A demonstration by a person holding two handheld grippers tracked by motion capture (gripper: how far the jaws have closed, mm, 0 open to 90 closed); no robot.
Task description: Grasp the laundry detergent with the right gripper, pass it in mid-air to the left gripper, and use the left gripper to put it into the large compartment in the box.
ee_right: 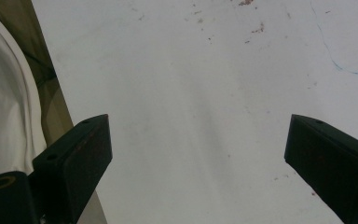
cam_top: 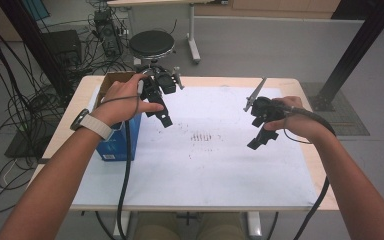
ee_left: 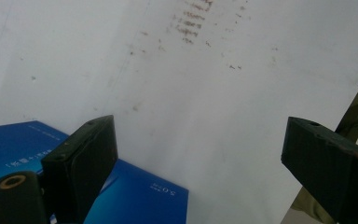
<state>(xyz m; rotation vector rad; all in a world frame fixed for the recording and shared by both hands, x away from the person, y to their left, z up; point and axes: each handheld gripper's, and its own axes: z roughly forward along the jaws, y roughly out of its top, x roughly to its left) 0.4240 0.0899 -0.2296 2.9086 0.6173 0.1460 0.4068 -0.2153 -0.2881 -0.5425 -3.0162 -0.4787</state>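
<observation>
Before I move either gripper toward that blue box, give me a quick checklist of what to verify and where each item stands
1. Left gripper jaws wide apart, nothing between them: ok.
2. Right gripper jaws wide apart, empty: ok.
3. Blue box near the left gripper, at the table's left side: ok.
4. White sheet between the grippers bare apart from smudges: ok.
5. Brown carton standing behind the blue box; whether they touch: cannot tell.
6. Contents of the blue box: cannot tell.
</observation>
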